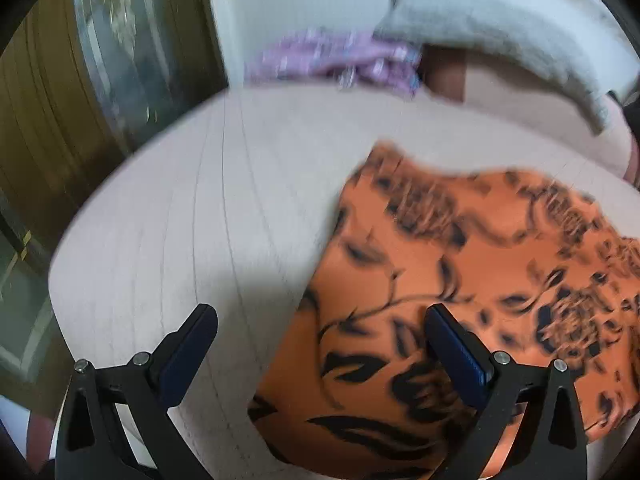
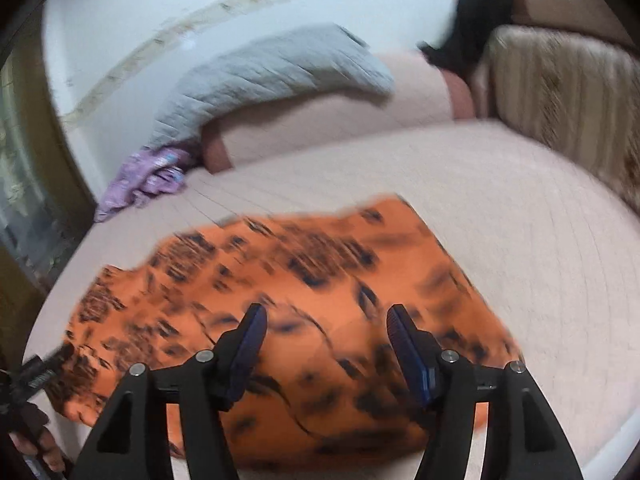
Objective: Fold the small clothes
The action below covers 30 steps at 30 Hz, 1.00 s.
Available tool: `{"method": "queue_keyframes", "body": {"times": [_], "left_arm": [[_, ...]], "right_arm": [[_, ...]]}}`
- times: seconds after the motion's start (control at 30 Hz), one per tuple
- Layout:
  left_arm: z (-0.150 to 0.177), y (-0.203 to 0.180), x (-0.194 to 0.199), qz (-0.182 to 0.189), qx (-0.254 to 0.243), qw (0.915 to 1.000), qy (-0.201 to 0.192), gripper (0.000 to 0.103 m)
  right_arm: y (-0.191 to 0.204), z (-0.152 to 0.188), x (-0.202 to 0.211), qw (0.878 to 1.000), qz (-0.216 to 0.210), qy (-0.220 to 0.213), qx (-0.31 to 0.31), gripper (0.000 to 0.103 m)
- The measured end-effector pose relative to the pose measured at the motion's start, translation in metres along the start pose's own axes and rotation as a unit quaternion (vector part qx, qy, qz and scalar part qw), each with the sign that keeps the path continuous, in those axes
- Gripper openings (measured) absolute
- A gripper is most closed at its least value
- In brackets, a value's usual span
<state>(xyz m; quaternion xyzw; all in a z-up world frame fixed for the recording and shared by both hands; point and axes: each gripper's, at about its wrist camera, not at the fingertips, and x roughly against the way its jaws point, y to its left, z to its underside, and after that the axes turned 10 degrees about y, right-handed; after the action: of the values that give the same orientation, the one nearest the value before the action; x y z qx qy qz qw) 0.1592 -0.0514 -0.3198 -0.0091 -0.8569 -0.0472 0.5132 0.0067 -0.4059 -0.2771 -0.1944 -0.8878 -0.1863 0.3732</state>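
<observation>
Both views are motion-blurred, so we record fine detail with caution. In the left wrist view our left gripper (image 1: pixel 320 320) sits at the bottom of the frame with its jaws spread wide apart and nothing between them; the left finger is over bare bed surface (image 1: pixel 180 220), the right finger over the edge of the orange garment (image 1: pixel 460 280). That garment, orange with a dark floral print, fills the lower right of the frame and lies on the pale pink quilted bed surface. In the right wrist view our right gripper (image 2: pixel 326 320) is at bottom centre, jaws likewise apart and gripping nothing, both fingers over the orange garment (image 2: pixel 300 300), which spreads across the lower centre and lower left of that frame. We cannot tell whether either gripper touches the cloth. At the lower left edge of the right wrist view we see part of the left gripper (image 2: pixel 38 376), beside the garment's edge. A crumpled purple garment (image 2: pixel 144 180) lies at the far side of the bed, centre left in this view and upper centre in the other (image 1: pixel 332 60). A grey quilted pillow (image 2: pixel 272 72) rests above it, leaning on a pink bolster (image 2: pixel 340 120).
</observation>
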Motion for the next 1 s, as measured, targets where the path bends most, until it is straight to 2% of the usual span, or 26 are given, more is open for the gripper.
{"method": "queue_keyframes", "body": {"times": [0.07,0.17,0.27,0.3,0.33,0.4,0.53,0.6,0.77,0.83,0.97,1.0], "left_arm": [[0.002,0.002,-0.004,0.011,0.002,0.9999,0.003,0.103],[0.002,0.002,-0.004,0.014,-0.012,0.9998,-0.001,0.103],[0.003,0.007,-0.008,0.030,-0.003,0.9995,0.004,0.103],[0.002,0.009,-0.010,0.037,0.001,0.9993,0.007,0.103],[0.001,0.010,-0.012,0.040,0.003,0.9992,0.009,0.103],[0.002,0.009,-0.011,0.041,0.005,0.9991,0.010,0.103],[0.004,0.006,-0.008,0.035,0.006,0.9993,0.009,0.103],[0.004,0.006,-0.007,0.035,0.006,0.9993,0.010,0.103],[0.007,0.004,-0.005,0.030,-0.001,0.9995,0.004,0.103],[0.008,0.004,-0.004,0.029,-0.002,0.9996,0.002,0.103],[0.011,0.005,-0.002,0.032,-0.006,0.9995,0.000,0.103],[0.011,0.005,-0.002,0.033,-0.007,0.9994,0.000,0.103]], "right_arm": [[0.013,-0.024,-0.004,1.000,0.003,-0.012,0.016,0.066],[0.015,-0.059,-0.036,1.000,0.017,0.024,0.004,0.066],[-0.006,-0.081,-0.095,0.993,0.030,0.110,-0.042,0.066],[-0.018,-0.080,-0.120,0.984,0.033,0.163,-0.060,0.066],[-0.027,-0.078,-0.133,0.979,0.029,0.185,-0.076,0.066],[-0.033,-0.078,-0.127,0.983,0.013,0.156,-0.092,0.066],[-0.022,-0.070,-0.093,0.989,0.003,0.126,-0.076,0.066],[-0.010,-0.057,-0.068,0.992,-0.005,0.113,-0.049,0.066],[0.010,-0.015,-0.010,0.993,-0.062,0.098,-0.030,0.066],[0.017,0.001,-0.003,0.991,-0.074,0.106,-0.021,0.066],[0.022,0.031,-0.017,0.985,-0.063,0.161,-0.004,0.066],[0.019,0.034,-0.016,0.986,-0.063,0.156,-0.002,0.066]]}}
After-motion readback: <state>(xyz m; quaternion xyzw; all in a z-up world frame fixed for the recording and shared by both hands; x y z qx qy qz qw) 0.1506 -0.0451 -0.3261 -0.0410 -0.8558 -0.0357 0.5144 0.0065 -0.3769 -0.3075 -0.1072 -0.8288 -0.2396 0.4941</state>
